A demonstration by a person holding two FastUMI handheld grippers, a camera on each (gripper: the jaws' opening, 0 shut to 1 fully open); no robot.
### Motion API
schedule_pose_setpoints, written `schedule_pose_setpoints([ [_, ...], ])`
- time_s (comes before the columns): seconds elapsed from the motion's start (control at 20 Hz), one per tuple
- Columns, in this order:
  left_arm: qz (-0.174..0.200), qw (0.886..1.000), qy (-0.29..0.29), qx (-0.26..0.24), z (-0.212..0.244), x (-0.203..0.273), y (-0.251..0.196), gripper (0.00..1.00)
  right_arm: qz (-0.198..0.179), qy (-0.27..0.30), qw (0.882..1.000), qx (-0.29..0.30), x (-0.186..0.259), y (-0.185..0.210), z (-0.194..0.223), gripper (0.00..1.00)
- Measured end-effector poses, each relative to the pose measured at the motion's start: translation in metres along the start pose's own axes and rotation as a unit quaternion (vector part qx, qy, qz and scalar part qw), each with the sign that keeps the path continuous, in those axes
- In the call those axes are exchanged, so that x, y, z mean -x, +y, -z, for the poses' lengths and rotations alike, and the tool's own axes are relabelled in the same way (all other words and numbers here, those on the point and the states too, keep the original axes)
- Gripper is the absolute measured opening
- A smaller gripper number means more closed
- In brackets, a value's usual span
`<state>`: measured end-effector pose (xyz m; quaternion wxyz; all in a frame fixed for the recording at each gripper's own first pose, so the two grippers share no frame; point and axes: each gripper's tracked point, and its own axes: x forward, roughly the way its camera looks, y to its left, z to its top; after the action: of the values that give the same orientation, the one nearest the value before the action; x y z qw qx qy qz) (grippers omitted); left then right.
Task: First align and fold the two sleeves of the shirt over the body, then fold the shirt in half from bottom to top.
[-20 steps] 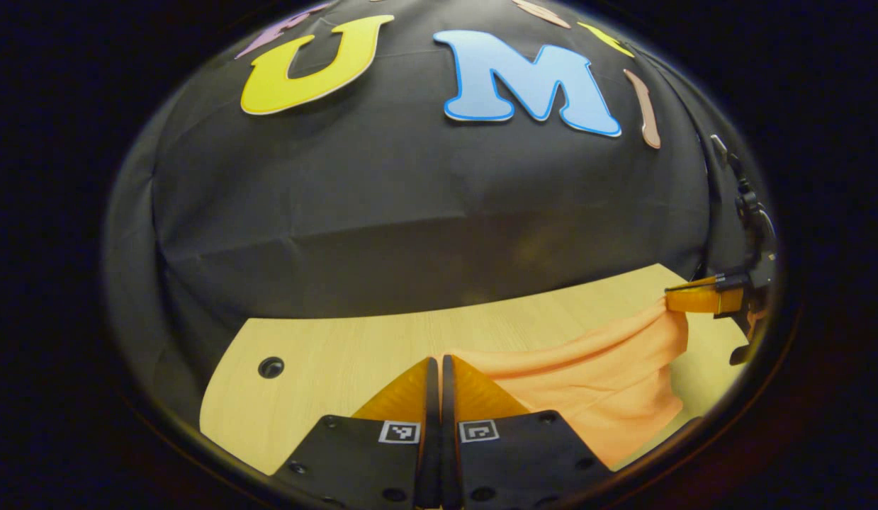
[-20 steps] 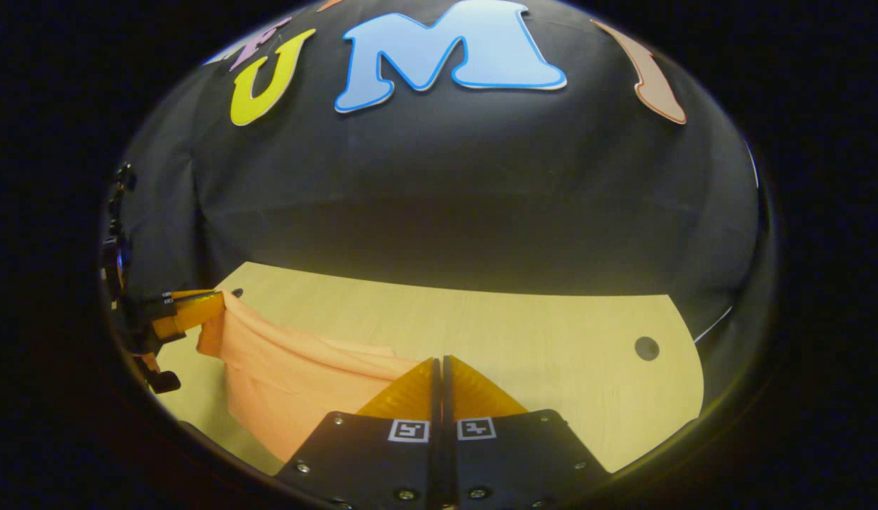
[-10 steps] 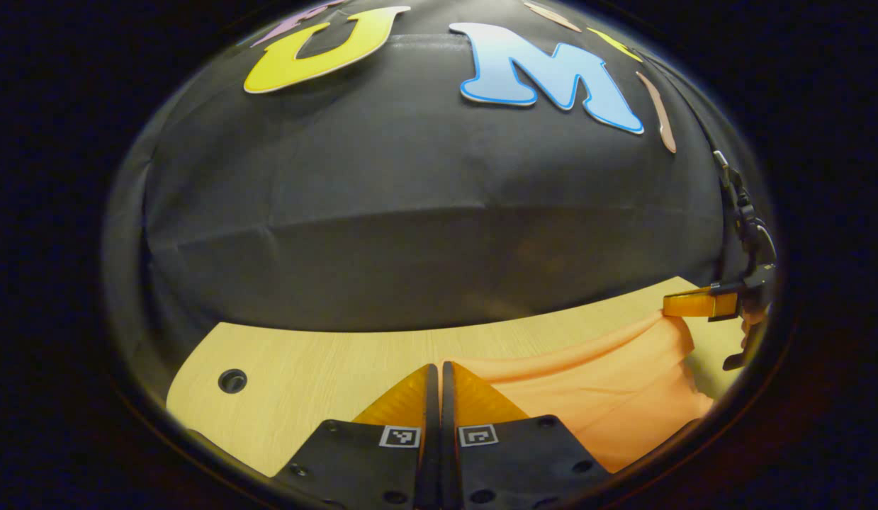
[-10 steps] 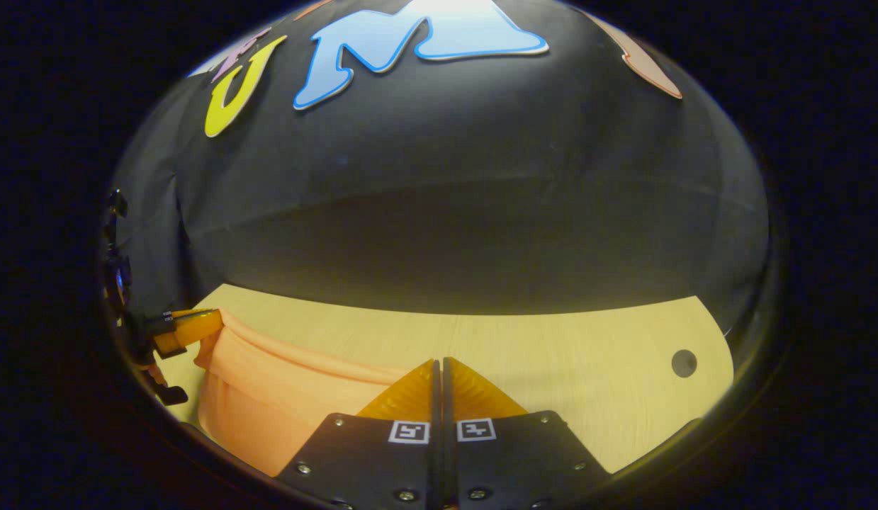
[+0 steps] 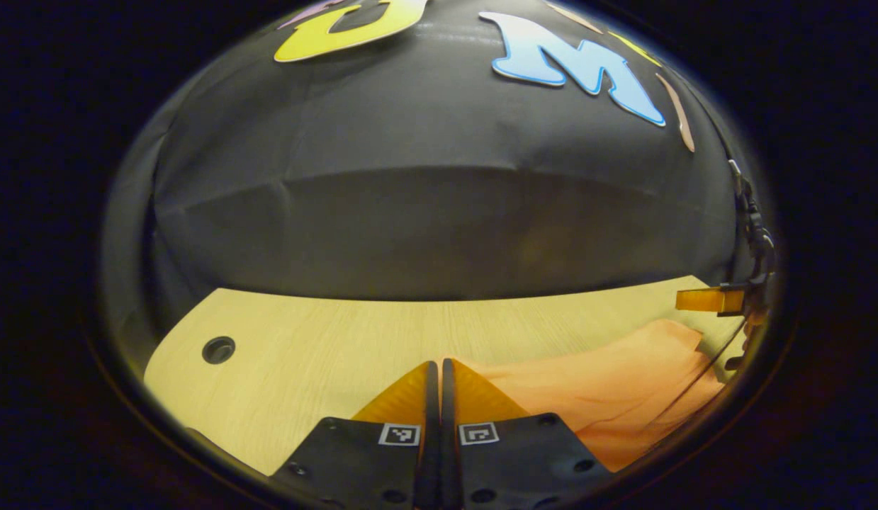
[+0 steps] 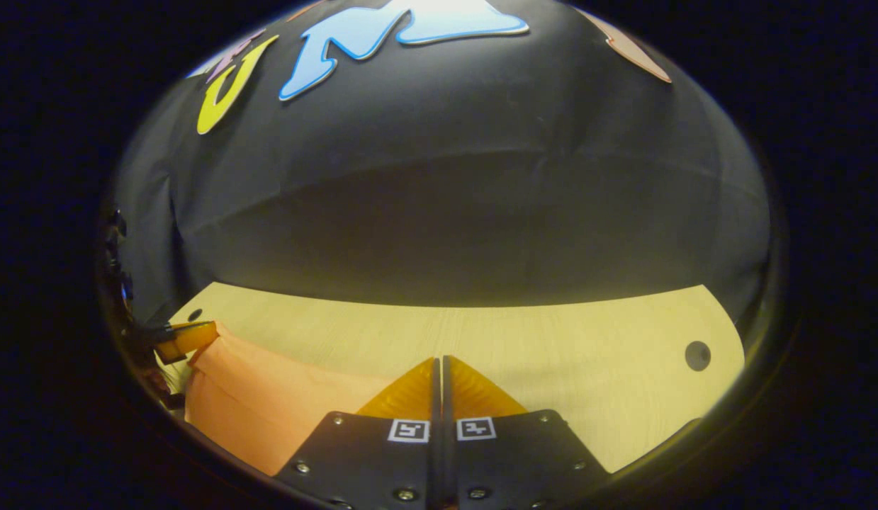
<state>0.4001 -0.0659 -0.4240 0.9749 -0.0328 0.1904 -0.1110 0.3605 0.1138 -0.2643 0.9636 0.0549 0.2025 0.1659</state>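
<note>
In the left gripper view, our left tongs are pinched together at the shirt edge, which has sunk from a raised drape onto the counter, while the right tongs now sit clear above it. In the right gripper view, the shirt lies lower than a second ago and our right tongs are pressed together with no cloth visibly between them, so we judge the bottom-to-top fold nearly laid.
</note>
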Motion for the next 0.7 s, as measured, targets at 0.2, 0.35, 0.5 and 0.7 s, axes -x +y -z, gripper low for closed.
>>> schedule_pose_setpoints([
  [0.2, 0.001, 1.000, 0.000, -0.019, -0.009, 0.006, -0.002, 0.22, -0.001, 0.001, 1.000, 0.004, 0.005, 0.009, -0.003, 0.00],
  [0.35, 0.003, 1.000, -0.014, -0.025, -0.030, 0.020, -0.003, 0.37, -0.003, -0.003, 1.000, 0.013, 0.017, 0.020, -0.014, 0.00],
  [0.5, 0.004, 0.999, -0.019, -0.034, -0.048, 0.038, -0.008, 0.42, -0.009, -0.009, 1.000, 0.015, 0.034, 0.033, -0.028, 0.00],
  [0.7, 0.003, 0.999, -0.025, -0.027, -0.068, 0.074, -0.013, 0.42, -0.019, -0.015, 0.999, 0.024, 0.064, 0.054, -0.046, 0.00],
])
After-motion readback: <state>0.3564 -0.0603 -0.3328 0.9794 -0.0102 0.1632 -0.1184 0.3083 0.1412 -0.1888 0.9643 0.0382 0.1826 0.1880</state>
